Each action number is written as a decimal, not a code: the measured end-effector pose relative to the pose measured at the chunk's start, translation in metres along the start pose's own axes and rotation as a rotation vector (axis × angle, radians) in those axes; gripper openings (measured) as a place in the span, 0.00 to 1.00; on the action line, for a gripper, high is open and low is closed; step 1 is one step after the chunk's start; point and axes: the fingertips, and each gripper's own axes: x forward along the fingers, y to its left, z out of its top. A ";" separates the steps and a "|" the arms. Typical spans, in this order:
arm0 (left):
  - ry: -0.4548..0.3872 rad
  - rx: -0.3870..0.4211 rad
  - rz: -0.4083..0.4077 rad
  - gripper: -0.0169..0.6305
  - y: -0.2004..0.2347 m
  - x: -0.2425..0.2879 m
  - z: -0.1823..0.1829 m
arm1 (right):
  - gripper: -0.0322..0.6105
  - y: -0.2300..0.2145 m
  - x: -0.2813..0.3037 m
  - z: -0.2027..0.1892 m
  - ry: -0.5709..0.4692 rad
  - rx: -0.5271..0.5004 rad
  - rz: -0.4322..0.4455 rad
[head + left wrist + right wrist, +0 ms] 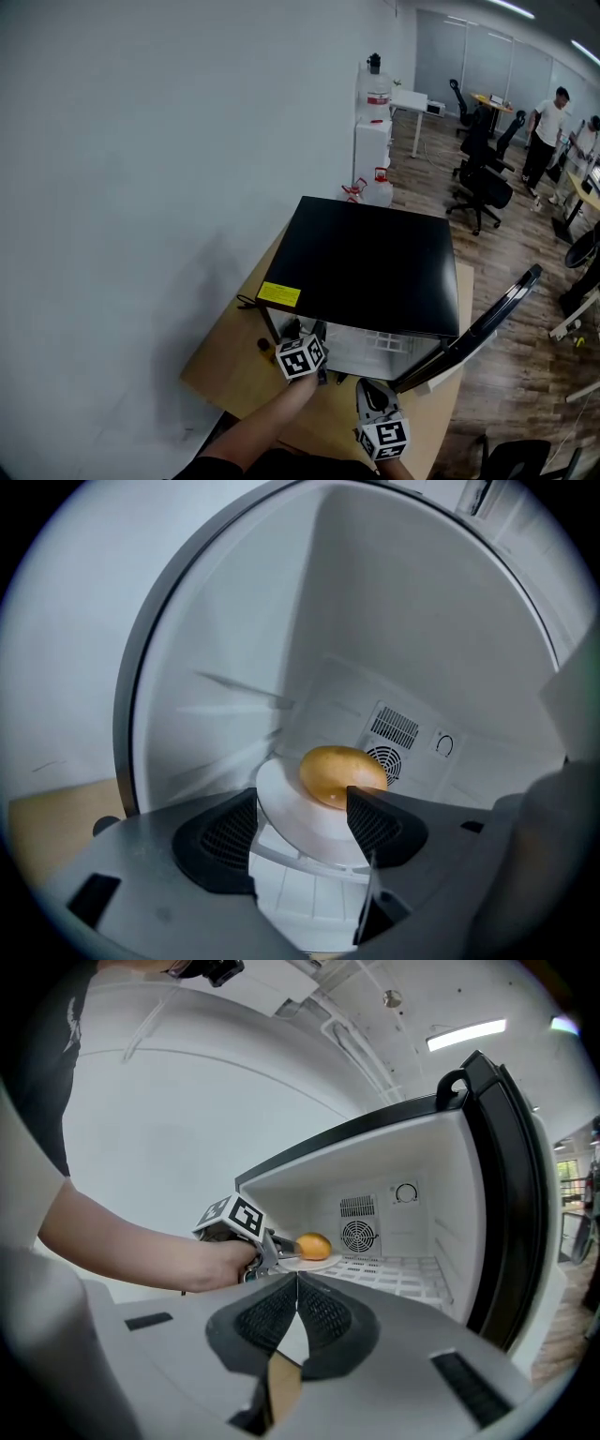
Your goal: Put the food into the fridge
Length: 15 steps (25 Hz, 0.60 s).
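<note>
Well, left gripper (302, 829) sat with jaws spread at the plate (286, 810), right gripper (295, 1321) pressed together. Plate looked stiff, slick — pinch its rim, level, since the food (339, 772) could roll.

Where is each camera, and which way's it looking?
Head view: on the head, looking down at the fridge; forearm, left gripper, right gripper show.
Left gripper view: on that gripper, facing into the fridge; open jaws either side of a plate.
Right gripper view: outside, facing the open fridge; shut jaws.
Gripper views share the food.
</note>
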 end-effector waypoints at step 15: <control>-0.071 0.034 -0.052 0.51 -0.002 -0.007 -0.002 | 0.14 0.005 -0.015 0.008 -0.036 0.027 -0.059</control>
